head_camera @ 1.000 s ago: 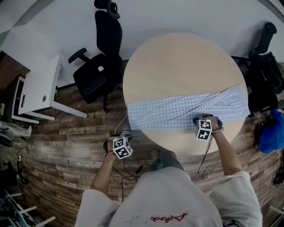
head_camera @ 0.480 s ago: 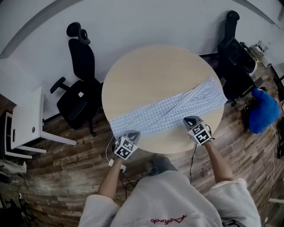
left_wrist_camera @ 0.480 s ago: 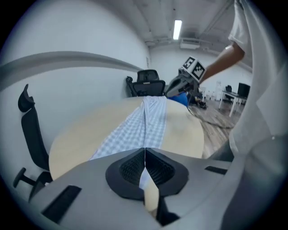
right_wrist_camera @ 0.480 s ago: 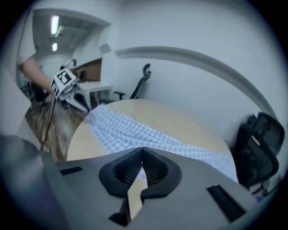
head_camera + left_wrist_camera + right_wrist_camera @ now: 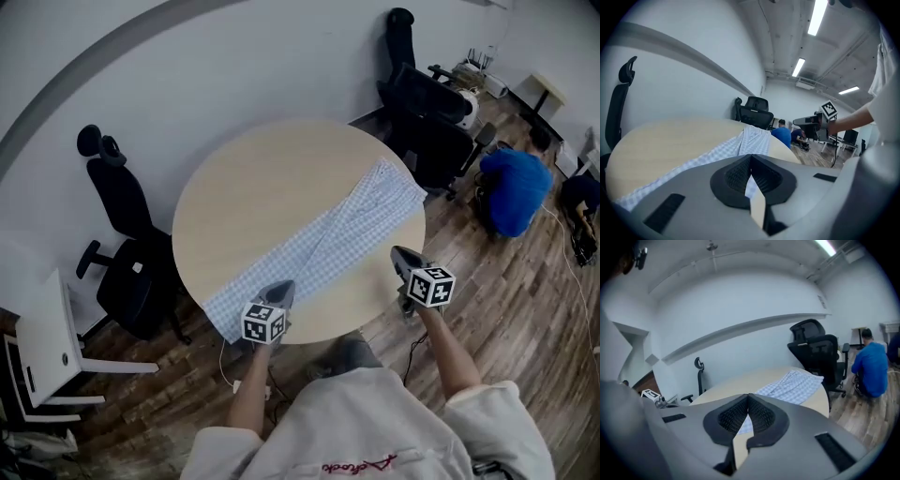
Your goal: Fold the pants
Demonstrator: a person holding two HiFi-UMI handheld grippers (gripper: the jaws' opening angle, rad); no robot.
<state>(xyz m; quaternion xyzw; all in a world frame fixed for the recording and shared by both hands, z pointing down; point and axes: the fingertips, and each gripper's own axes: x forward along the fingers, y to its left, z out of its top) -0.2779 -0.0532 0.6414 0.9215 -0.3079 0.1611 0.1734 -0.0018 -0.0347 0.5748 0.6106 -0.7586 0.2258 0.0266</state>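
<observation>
The light checked pants (image 5: pixel 319 244) lie stretched out flat in a long diagonal strip across the round beige table (image 5: pixel 262 178). My left gripper (image 5: pixel 279 291) hovers at the table's near edge, over the pants' lower-left end, shut with nothing in it. Just off the table's right rim, my right gripper (image 5: pixel 403 258) is also shut and empty, apart from the cloth. The left gripper view looks along closed jaws (image 5: pixel 750 161) at the pants (image 5: pixel 754 138) and the right gripper's marker cube (image 5: pixel 828 108). Beyond the right gripper (image 5: pixel 748 399), the pants (image 5: pixel 797 383) lie on the table.
A black office chair (image 5: pixel 131 272) stands left of the table, and more black chairs (image 5: pixel 427 117) stand at the far right. A person in blue (image 5: pixel 511 187) crouches on the wooden floor beyond them. A white desk (image 5: pixel 37 342) is at the lower left.
Both grippers rose. The left came up from beside the table to its near edge. The right lifted off the pants, rolled and drew to the table's right rim. The pants lie as before.
</observation>
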